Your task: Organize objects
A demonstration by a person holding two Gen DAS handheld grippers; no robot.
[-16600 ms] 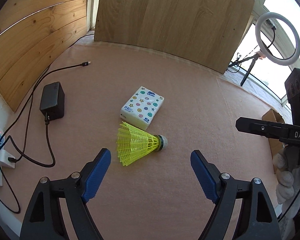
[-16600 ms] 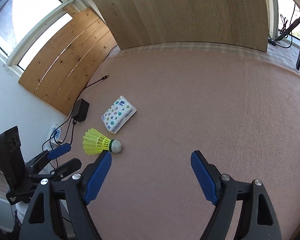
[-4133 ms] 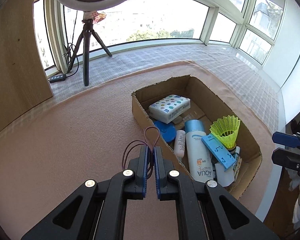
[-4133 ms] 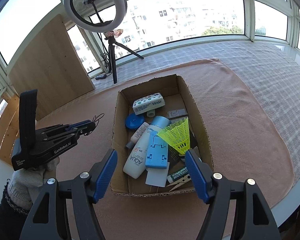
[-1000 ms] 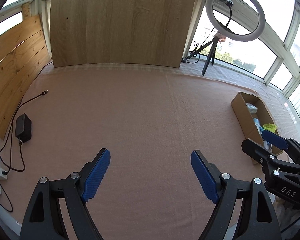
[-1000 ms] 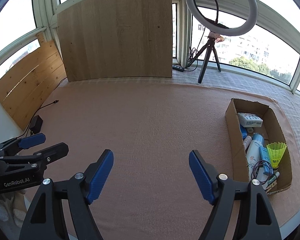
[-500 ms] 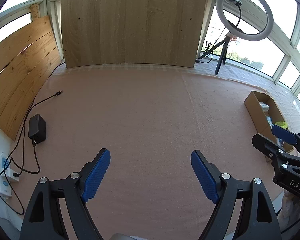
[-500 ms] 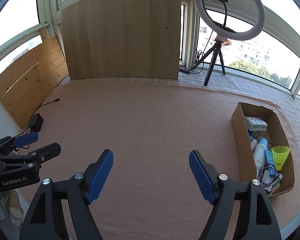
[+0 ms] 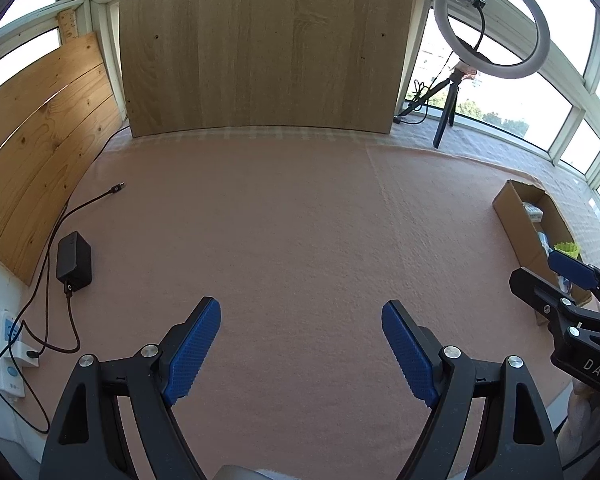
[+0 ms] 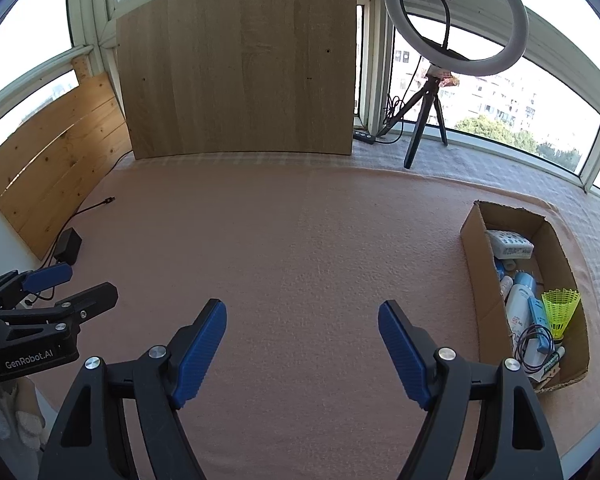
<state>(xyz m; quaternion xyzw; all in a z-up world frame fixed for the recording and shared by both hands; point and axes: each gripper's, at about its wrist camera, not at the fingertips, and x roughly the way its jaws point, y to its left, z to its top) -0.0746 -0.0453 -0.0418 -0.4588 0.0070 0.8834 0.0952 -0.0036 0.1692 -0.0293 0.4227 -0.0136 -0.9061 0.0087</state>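
A cardboard box [image 10: 475, 264] stands at the right edge of the pink mat [image 10: 300, 248]. Inside it lie a patterned tissue pack [image 10: 510, 245], a white bottle [image 10: 518, 312], a yellow shuttlecock [image 10: 560, 310], a blue clip [image 10: 538, 322] and a looped purple hair band [image 10: 530, 350]. In the left wrist view the box [image 9: 518, 224] sits far right, with the shuttlecock [image 9: 567, 249] peeking out. My left gripper [image 9: 300, 316] hangs open over bare mat with nothing between its fingers. My right gripper [image 10: 300, 314] is open too, left of the box, and holds nothing.
A black power adapter [image 9: 75, 259] with its cable lies at the mat's left edge beside a white power strip [image 9: 10, 348]. Wooden boards [image 9: 260, 48] lean along the back and left. A ring light on a tripod [image 9: 488, 28] stands at the back right by the windows.
Both views have swung slightly: the box has drifted toward the right edge and the adapter and cable have come further into the left wrist view. Both grippers stay open and empty.
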